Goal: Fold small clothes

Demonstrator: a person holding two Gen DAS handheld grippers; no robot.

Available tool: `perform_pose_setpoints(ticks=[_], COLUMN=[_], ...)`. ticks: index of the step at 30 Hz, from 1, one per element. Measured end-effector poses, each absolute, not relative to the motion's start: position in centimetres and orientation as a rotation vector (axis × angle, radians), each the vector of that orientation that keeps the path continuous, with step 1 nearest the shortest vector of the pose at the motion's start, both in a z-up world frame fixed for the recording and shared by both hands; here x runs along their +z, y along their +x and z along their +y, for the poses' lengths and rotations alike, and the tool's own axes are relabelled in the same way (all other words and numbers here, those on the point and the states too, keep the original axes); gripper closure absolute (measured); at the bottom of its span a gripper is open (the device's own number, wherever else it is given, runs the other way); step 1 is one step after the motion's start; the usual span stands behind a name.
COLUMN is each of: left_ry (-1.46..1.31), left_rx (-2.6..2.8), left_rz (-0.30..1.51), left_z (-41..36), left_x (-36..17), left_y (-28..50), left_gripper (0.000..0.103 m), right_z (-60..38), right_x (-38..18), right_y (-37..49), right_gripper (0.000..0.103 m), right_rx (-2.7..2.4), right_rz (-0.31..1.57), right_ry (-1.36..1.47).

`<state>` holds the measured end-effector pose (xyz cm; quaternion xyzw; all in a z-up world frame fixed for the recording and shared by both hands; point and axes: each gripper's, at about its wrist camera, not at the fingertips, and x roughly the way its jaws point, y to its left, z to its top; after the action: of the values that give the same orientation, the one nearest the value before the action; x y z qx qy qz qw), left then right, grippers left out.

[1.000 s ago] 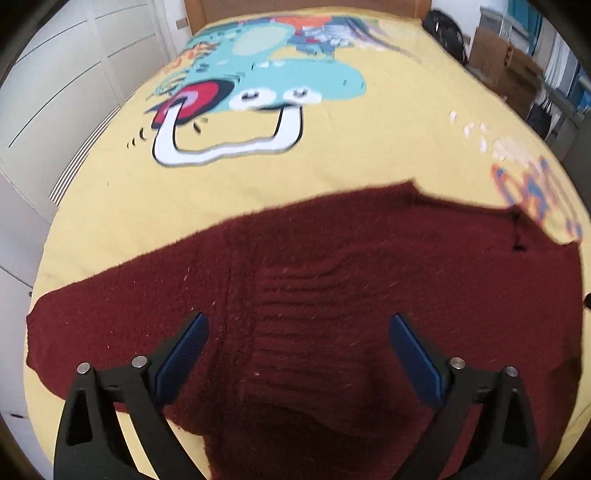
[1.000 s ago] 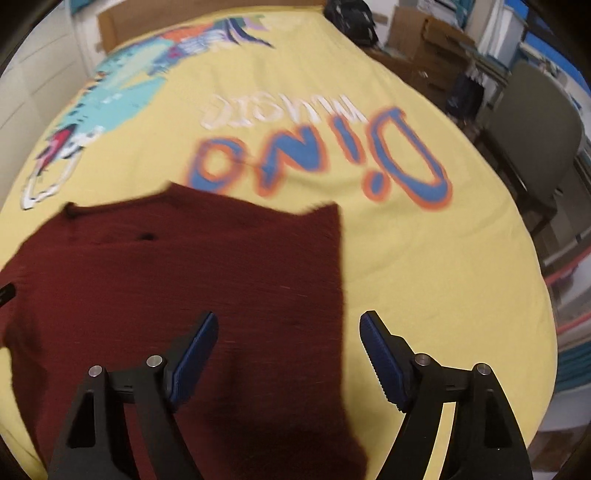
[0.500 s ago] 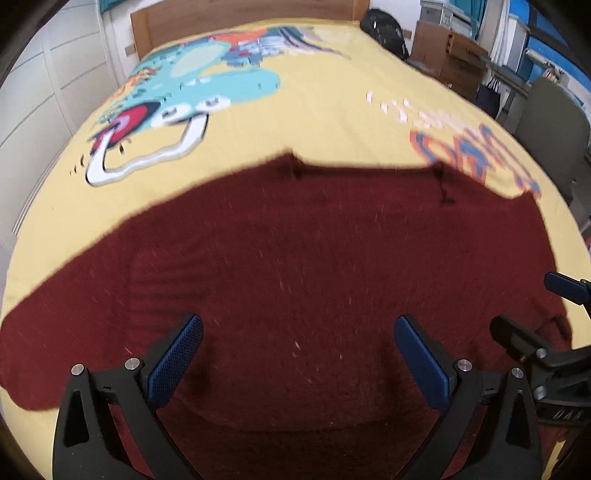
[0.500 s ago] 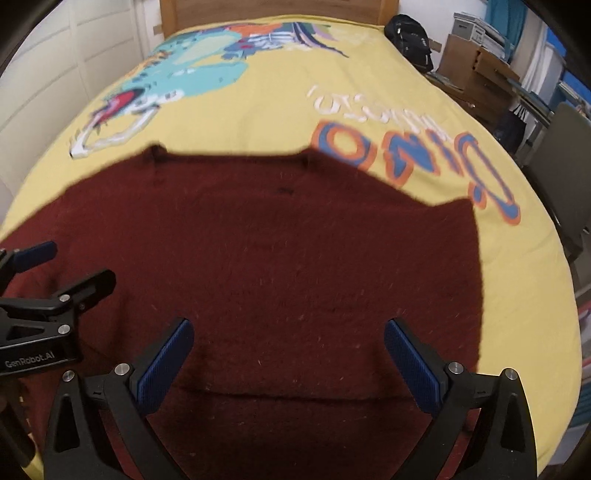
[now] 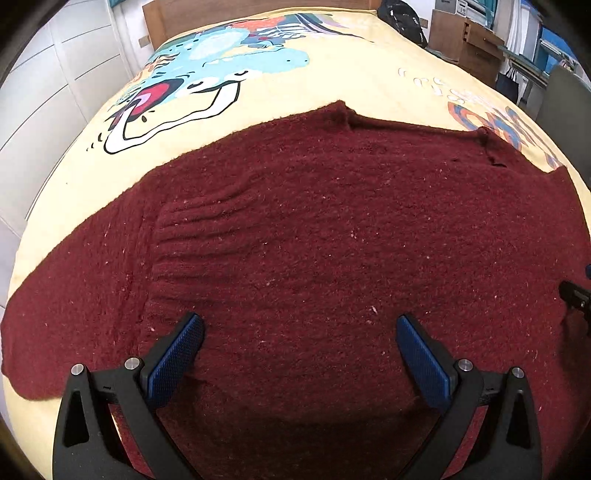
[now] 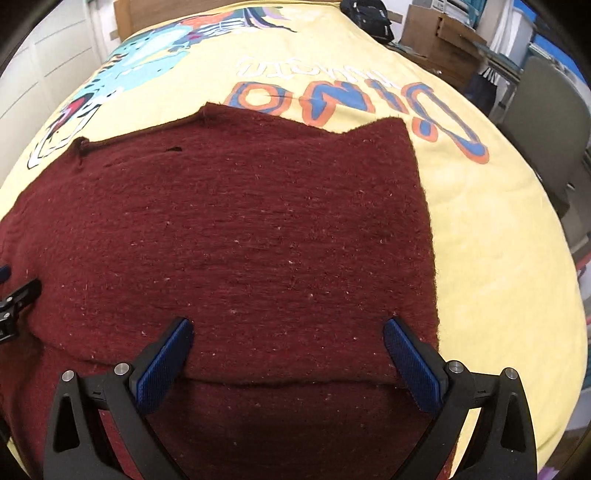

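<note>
A dark red knitted sweater (image 5: 332, 240) is spread flat on a bed covered by a yellow bedspread (image 5: 332, 81) printed with a cartoon dinosaur (image 5: 207, 74) and large blue and orange lettering (image 6: 354, 99). The neckline lies at the far edge of the garment, away from the cameras. In the left wrist view a sleeve (image 5: 74, 295) is seen stretched out to the left, with ribbed creases beside the armpit. In the right wrist view the right side of the sweater is seen folded over the body, giving a straight vertical edge on the right and a fold edge (image 6: 295, 382) running across near the bottom.

The left gripper (image 5: 299, 354) is held over the lower middle of the sweater, its jaws wide open with only fabric below them; whether the tips touch the knit cannot be told. The right gripper (image 6: 288, 354) is held over the folded part, its jaws likewise wide open and nothing pinched between them, the right blue pad (image 6: 410, 365) lying close to the sweater's right edge. Each gripper appears at the margin of the other's view.

Past the bed, a wooden headboard (image 5: 240, 11), a black bag (image 5: 402, 18), cardboard boxes (image 6: 439, 37) and a grey chair (image 6: 546, 122) are seen.
</note>
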<state>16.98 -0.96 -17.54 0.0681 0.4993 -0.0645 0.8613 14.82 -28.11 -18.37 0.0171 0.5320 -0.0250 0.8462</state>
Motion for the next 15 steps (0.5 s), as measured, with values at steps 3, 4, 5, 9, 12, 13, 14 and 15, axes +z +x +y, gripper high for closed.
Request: perform_pose_setpoints(ticks=[3,4,5,9,12,13,14,15], left_ry=[0.137,0.131,0.126,0.123,0.125,0.125,0.125,0.123], left_rx=[-0.132,-0.130,-0.129,-0.148,-0.152,-0.156,-0.159,-0.165], left_rz=[1.042,1.043,1.044,1.037,1.040,1.055,1.070,1.089], left_z=[-1.1,-1.1,-1.1,-1.0,-1.1,-1.0,-1.0,-0.9], left_x=[-17.8,-17.8,-17.8,-17.9,-17.8,-17.6,-17.5,-17.3], left_y=[16.9,16.9,17.0,17.0,17.0,17.1,17.3,17.5], left_gripper=[0.000,0.001,0.001,0.001,0.001,0.001,0.001,0.001], right_z=[-28.0,-28.0,-27.9,-27.9,-27.7,-27.6,-27.5,-27.7], right_x=[-18.6,-18.7,-18.8,-18.8,-18.6,-18.5,-18.5,-18.3], right_y=[14.4,14.1,13.8,13.6,13.9,14.1,14.5,14.8], right_gripper=[0.000,0.000,0.000,0.000,0.000,0.000,0.000,0.000], right_rx=[-0.054,-0.058,-0.061,-0.071,-0.075,-0.064,-0.045,-0.029], right_rz=[1.097,1.080,1.066,1.060,1.075,1.079,1.085,1.098], right_ry=[0.048,0.051,0.050,0.053,0.049,0.032,0.011,0.007])
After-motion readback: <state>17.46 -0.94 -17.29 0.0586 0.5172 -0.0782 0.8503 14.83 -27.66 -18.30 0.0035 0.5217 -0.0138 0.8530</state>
